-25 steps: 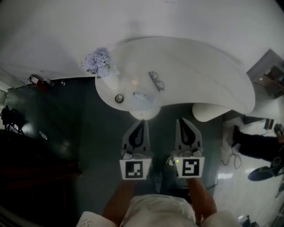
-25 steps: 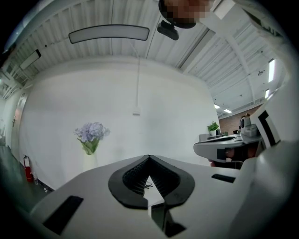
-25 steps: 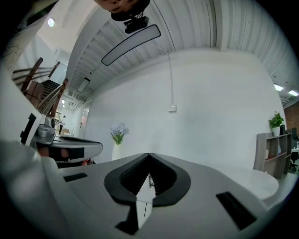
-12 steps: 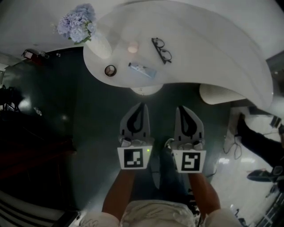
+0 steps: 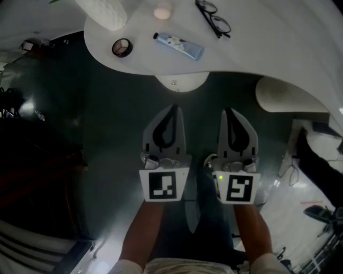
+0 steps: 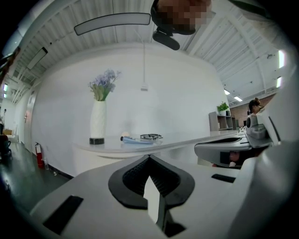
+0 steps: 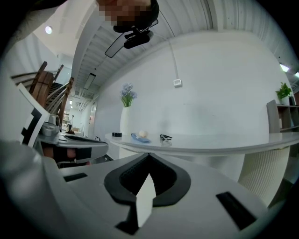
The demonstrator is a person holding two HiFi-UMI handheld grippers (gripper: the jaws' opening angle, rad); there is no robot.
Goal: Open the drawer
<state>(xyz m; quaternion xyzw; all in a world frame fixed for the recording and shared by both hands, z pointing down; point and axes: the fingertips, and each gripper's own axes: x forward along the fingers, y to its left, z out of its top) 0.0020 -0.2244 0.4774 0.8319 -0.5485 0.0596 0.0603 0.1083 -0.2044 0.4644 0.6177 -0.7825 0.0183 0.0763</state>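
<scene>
A white curved table (image 5: 268, 48) fills the top of the head view. Under its near edge sits a rounded white part (image 5: 181, 81) with a small knob, perhaps the drawer front. My left gripper (image 5: 172, 107) and right gripper (image 5: 230, 110) are side by side below it, over the dark floor, pointing at the table and a short way from that part. Both are shut with nothing between the jaws. In the left gripper view the left gripper (image 6: 149, 157) points at the table's edge. The right gripper (image 7: 149, 155) does likewise in its own view. Neither touches the table.
On the table lie a white vase (image 5: 104, 13), a round tin (image 5: 122, 47), a blue tube (image 5: 179, 45), glasses (image 5: 214, 18) and a small pale ball (image 5: 162, 10). A white rounded base (image 5: 284, 96) stands at right. A person's dark leg (image 5: 321, 166) is at far right.
The table has slid toward the top of the head view and looks larger and nearer. Both grippers have come down together, side by side, and stayed shut.
</scene>
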